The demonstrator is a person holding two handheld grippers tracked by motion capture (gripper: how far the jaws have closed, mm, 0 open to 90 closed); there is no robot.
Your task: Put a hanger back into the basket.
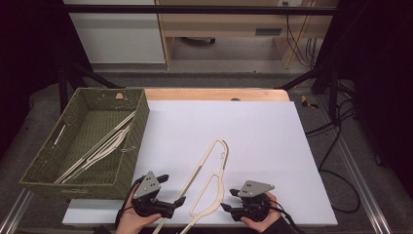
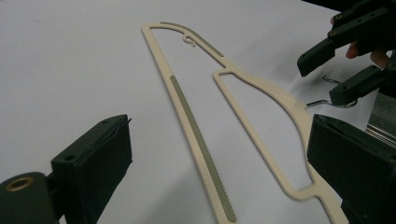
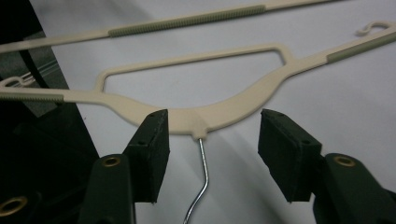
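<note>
**Cream hanger flat on the white board, both claws open beside it**

While the cream hanger (image 1: 208, 178) lies flat on the white board (image 1: 272, 141), it runs from the near edge, between the two hands, slantwise up toward the middle of the board. In the left gripper view its long bar carries a grey-green ridged strip (image 2: 200, 140), and a small notch sits near its far tip. Its metal hook (image 3: 200, 182) comes out of the curved shoulder and, in the right gripper view, bends down between the two black jaws.

Just right of the hanger's near end sits the right claw (image 3: 212, 149), jaws well apart, one on each side of the hook's root, neither touching the hanger. Just left of the hanger sits the left claw (image 2: 219, 172), jaws also wide apart, with the ridged bar and the loop of the shoulder lying between them in its own view; I cannot tell whether a jaw touches the plastic. A hand holds each gripper at the near edge of the desk (image 1: 214, 94).

Farther left, off the board, stands a green woven basket (image 1: 46, 165) with more cream hangers (image 1: 100, 146) lying inside it.
</note>
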